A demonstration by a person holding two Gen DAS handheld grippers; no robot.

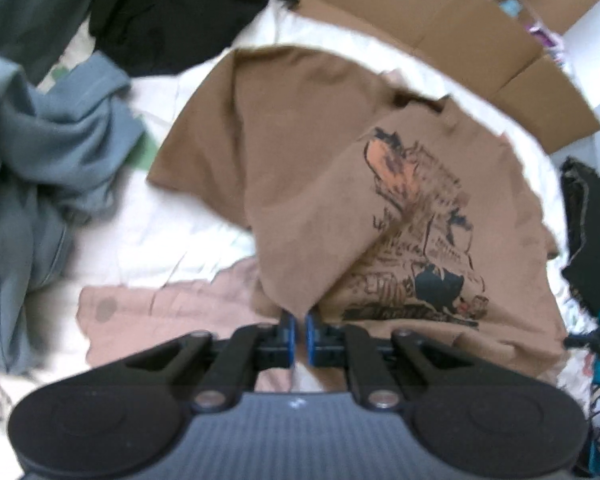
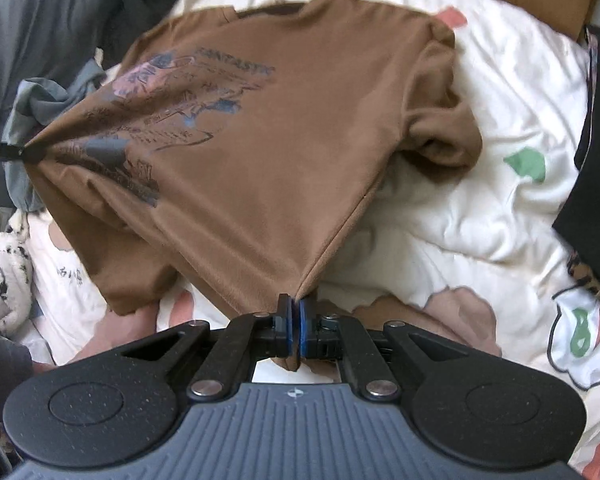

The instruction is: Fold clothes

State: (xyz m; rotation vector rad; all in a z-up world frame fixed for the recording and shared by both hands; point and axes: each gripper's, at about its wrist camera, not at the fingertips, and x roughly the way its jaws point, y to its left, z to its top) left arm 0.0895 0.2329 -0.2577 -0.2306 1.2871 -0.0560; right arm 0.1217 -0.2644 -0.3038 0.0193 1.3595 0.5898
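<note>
A brown T-shirt (image 1: pixel 300 160) with a dark printed picture on its front lies spread on a white patterned duvet (image 1: pixel 172 236). My left gripper (image 1: pixel 299 316) is shut on one bottom corner of the shirt, the cloth pinched between its blue pads. In the right wrist view the same T-shirt (image 2: pixel 280 160) is stretched between two corners. My right gripper (image 2: pixel 294 304) is shut on the near hem corner, with a fold of cloth hanging below the pads. The left gripper (image 2: pixel 8 152) shows at the far left, pulling its corner into a point. The shirt's neck lies at the far side.
Grey-blue clothes (image 1: pixel 40 152) and a black garment (image 1: pixel 172 12) are heaped at the left. A cardboard box (image 1: pixel 440 20) stands beyond the shirt. Dark clothes (image 2: pixel 596 160) lie at the right edge of the duvet (image 2: pixel 480 200). A dark sleeve (image 2: pixel 0 372) shows at the lower left.
</note>
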